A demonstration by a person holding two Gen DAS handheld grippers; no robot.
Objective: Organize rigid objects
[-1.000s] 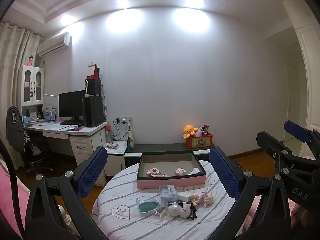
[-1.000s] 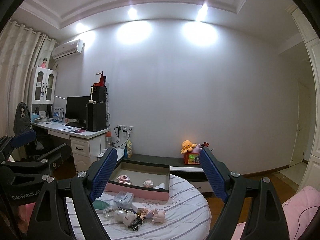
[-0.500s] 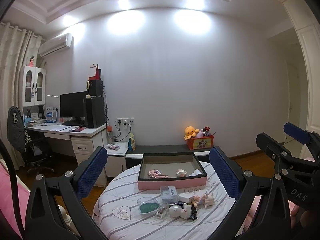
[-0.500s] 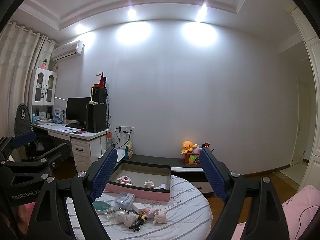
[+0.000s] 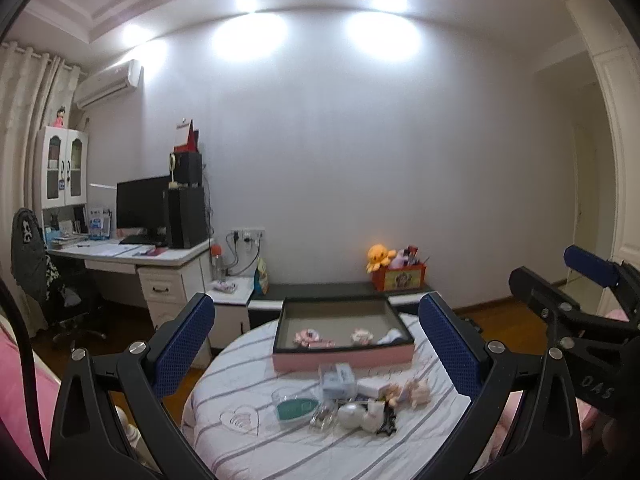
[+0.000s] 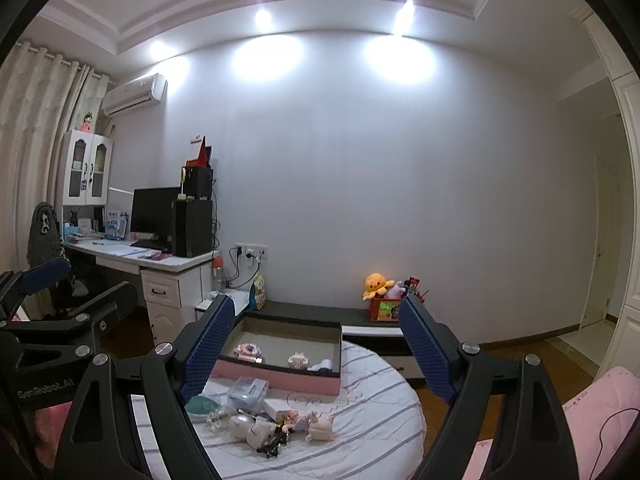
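Both claws, left claw (image 5: 316, 344) and right claw (image 6: 316, 348), are spread wide and hold nothing, well short of the pink tray (image 5: 343, 356). Just in front of the tray, on the round striped surface (image 5: 240, 384), a cluster of small trinkets (image 5: 352, 404) lies unsorted (a clear box, a teal dish, little figures). Inside the tray sit about three pieces (image 5: 340, 337). So the sorting looks barely begun.
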